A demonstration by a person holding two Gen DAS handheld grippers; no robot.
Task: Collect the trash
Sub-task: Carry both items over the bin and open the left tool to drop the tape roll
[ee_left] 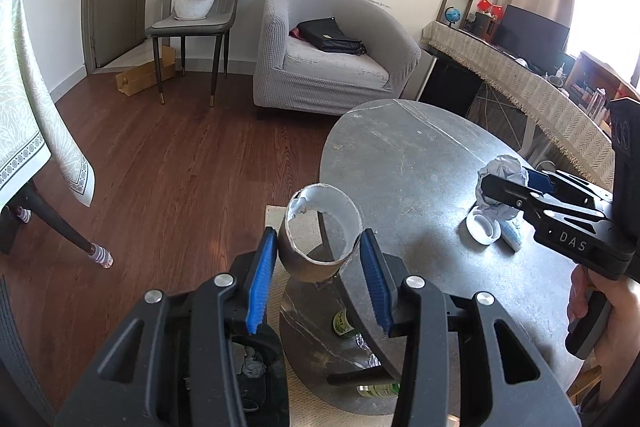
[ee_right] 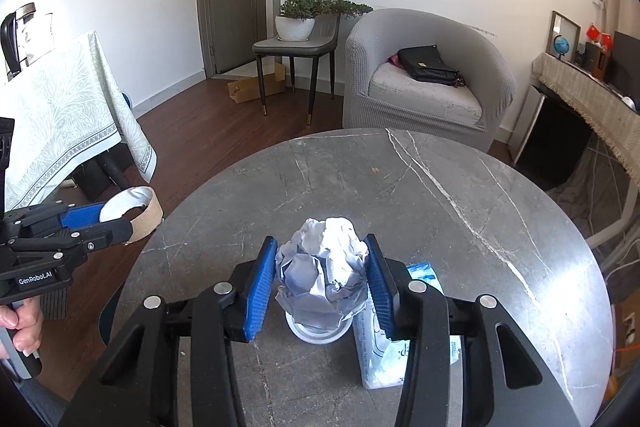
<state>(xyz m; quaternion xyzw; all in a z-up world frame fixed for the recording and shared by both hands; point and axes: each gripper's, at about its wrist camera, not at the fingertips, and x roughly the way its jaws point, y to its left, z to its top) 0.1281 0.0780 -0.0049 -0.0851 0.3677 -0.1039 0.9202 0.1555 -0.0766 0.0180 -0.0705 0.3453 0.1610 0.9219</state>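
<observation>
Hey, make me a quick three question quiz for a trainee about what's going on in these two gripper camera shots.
1. True or false: the left gripper holds a glass bottle.
2. What does the right gripper grip? A) cardboard tape roll B) crumpled paper ball C) tissue pack
3. Fill in: the white lid and the tissue pack lie on the round grey ______.

Key
1. False: it holds the cardboard tape roll, off the table edge, above the floor.
2. B: the crumpled paper ball sits between its fingers, above the lid.
3. Table.
</observation>
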